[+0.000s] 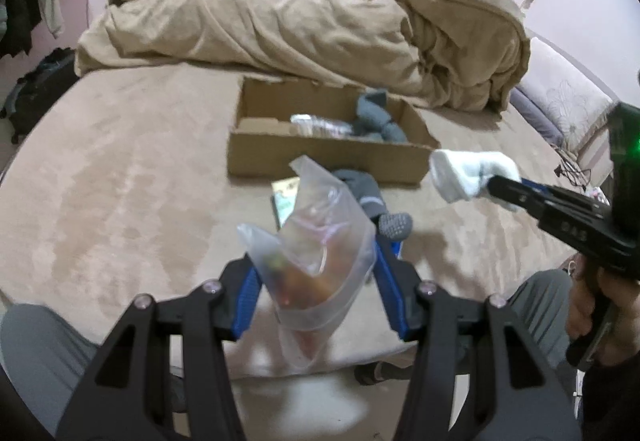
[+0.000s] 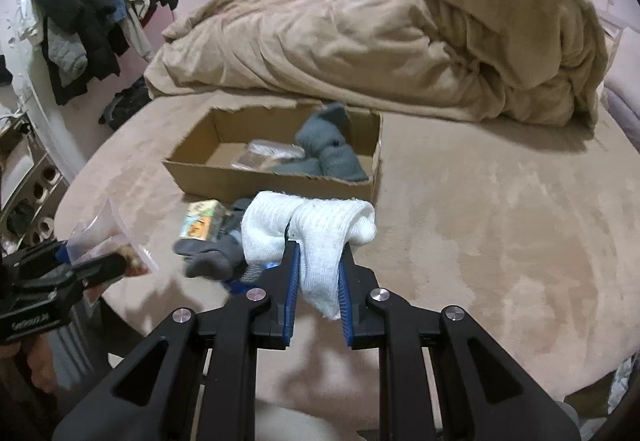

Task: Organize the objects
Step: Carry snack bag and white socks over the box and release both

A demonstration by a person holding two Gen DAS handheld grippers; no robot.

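My left gripper point(image 1: 312, 257) is shut on a clear plastic bag point(image 1: 316, 241) with coloured bits inside, held above the bed. The right gripper point(image 2: 320, 253) is shut on a white sock point(image 2: 308, 225) that drapes over its fingers; the left wrist view shows this sock point(image 1: 468, 173) near the box's right corner. An open cardboard box point(image 1: 320, 161) on the bed holds grey socks point(image 1: 376, 117) and a clear packet point(image 1: 316, 125). In front of the box lie a grey sock point(image 2: 212, 253) and a small printed packet point(image 2: 202, 219).
A heaped beige blanket point(image 1: 300, 33) fills the bed behind the box. Clothes point(image 2: 92, 21) hang at the left wall and a pillow point(image 1: 560, 101) lies at the right. The person's grey trouser legs point(image 1: 40, 353) show at the bed's near edge.
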